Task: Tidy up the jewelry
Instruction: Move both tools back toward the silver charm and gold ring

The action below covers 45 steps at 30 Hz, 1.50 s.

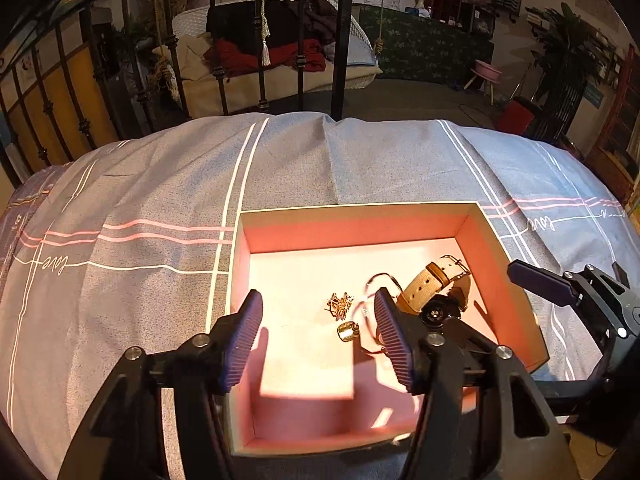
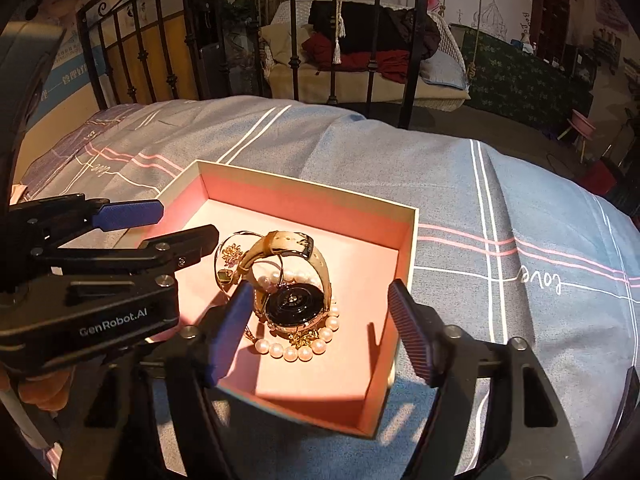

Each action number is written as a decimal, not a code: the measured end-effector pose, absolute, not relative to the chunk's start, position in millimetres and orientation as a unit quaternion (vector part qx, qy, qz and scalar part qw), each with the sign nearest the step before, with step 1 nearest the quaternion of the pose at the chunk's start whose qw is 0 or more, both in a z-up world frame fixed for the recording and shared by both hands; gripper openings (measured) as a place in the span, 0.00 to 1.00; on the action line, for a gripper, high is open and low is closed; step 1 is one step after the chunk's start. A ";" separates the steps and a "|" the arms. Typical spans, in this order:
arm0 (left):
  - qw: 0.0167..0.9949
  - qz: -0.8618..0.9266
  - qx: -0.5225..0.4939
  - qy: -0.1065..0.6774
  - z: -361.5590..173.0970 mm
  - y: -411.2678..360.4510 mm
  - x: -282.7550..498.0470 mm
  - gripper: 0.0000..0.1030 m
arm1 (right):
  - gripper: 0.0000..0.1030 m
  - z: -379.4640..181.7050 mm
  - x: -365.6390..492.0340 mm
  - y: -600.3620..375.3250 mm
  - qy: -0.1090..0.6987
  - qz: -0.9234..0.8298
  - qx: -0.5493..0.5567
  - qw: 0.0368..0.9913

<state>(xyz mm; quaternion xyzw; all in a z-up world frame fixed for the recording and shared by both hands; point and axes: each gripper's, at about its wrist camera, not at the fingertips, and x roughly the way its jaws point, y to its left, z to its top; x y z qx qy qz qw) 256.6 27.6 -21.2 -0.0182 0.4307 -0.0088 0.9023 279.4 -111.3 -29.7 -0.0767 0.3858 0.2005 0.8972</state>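
While both claws, left [image 1: 318, 340] and right [image 2: 320, 330], hang wide open and empty, we find the watch [image 2: 294, 300], pearls [image 2: 298, 352] and earrings [image 1: 339, 305] already inside the box [image 2: 312, 188]; nothing lies outside.

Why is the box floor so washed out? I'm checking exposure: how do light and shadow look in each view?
Left wrist view: hard warm light overexposes the pink box floor; the left gripper throws sharp finger shadows. Right wrist view: better exposed, pearl bracelet and watch crisp; fisheye bends the bedsheet stripes in both.
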 end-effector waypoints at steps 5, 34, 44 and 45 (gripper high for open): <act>0.916 -0.023 -0.012 0.400 -0.8 28.3 223.4 0.60 | 0.69 -12.2 241.1 -130.1 0.352 0.196 -0.052 0.914; 0.901 -0.104 0.008 0.422 -69.2 0.0 100.1 0.14 | 0.40 -73.7 107.0 -142.6 0.377 0.245 -0.062 0.891; 0.904 -0.107 0.002 0.414 -69.4 0.3 93.3 0.14 | 0.42 -75.9 111.0 -130.1 0.382 0.252 -0.081 0.885; 0.904 -0.106 0.003 0.414 -69.4 -0.1 93.3 0.14 | 0.42 -76.4 112.1 -128.7 0.385 0.252 -0.086 0.884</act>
